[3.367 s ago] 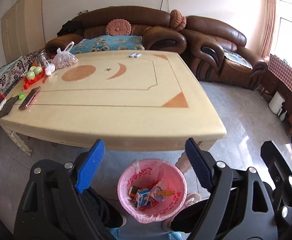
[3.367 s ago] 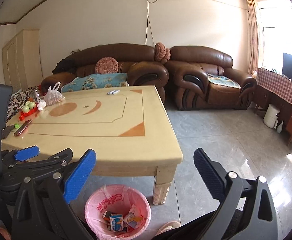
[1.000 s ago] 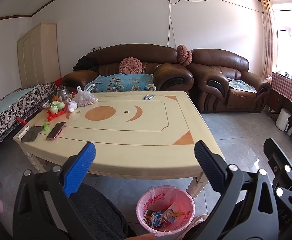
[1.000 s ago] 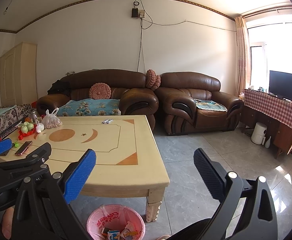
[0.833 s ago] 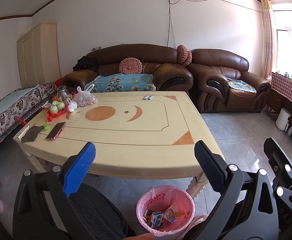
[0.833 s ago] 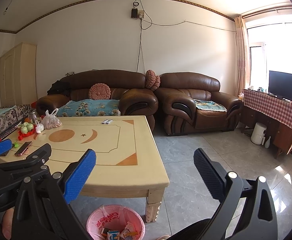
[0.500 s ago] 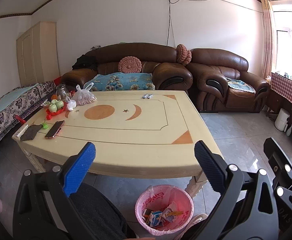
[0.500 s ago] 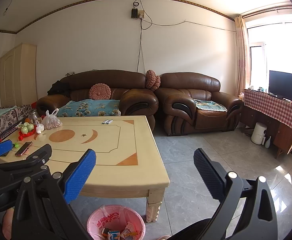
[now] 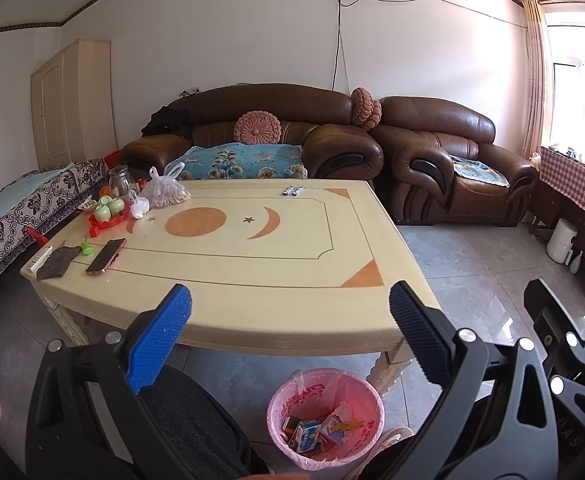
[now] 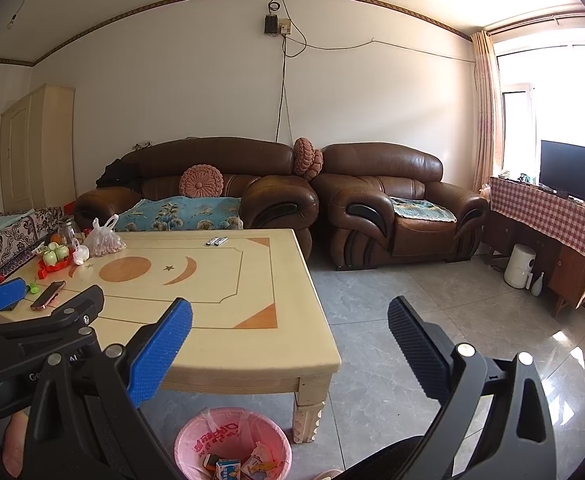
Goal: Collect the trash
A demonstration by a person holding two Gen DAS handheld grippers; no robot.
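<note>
A pink trash bin [image 9: 292, 400] lined with a pink bag stands on the floor by the table's near right leg; it holds several small cartons and wrappers [image 9: 308, 434]. It also shows in the right wrist view [image 10: 196, 440]. My left gripper [image 9: 290, 320] is open and empty, held above the bin near the table's front edge. My right gripper [image 10: 290, 328] is open and empty, to the right of the left one and level with the table's corner.
A cream coffee table [image 9: 252, 272] carries a phone [image 9: 106, 255], a remote, a dark cloth, green cups on a red tray [image 9: 108, 212], a bag of nuts [image 9: 166, 192] and two small packets [image 9: 293, 191]. Brown sofas [image 9: 444, 160] stand behind; a cabinet with a checked cloth [image 10: 548, 216] stands at right.
Both grippers have risen and tilted up since 3.4 s ago, so the bin sits lower in view. In the last second the views barely shift. Both stay open.
</note>
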